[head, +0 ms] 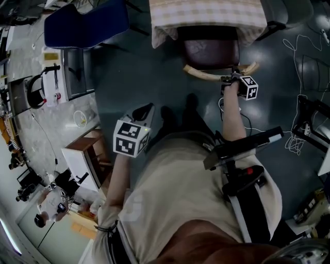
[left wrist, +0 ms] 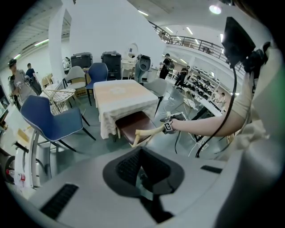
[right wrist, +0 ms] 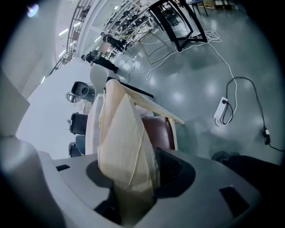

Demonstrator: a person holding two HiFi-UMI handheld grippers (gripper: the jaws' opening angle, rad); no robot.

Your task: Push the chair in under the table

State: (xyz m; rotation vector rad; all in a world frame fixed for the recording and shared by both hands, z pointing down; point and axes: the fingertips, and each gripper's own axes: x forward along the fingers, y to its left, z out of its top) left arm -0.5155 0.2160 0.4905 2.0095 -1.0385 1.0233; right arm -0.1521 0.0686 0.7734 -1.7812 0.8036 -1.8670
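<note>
Starting nearest the body, the left gripper (left wrist: 141, 178) is held idle, its jaws together on nothing. Further out, the right gripper (head: 230, 79) is closed on the curved pale wooden backrest (head: 206, 75) of the chair (left wrist: 133, 125), near the rail's right end. The dark red seat (head: 211, 51) is already mostly tucked under the table (head: 206, 13), which is draped in a checked cloth. Since the grip is off-centre, the push is best kept straight and level toward the table, so the chair is neither skewed nor tipped; the hanging cloth should be watched for snagging. No brand or writing can be read; only square markers are seen on the gripper cubes (head: 131, 138).
</note>
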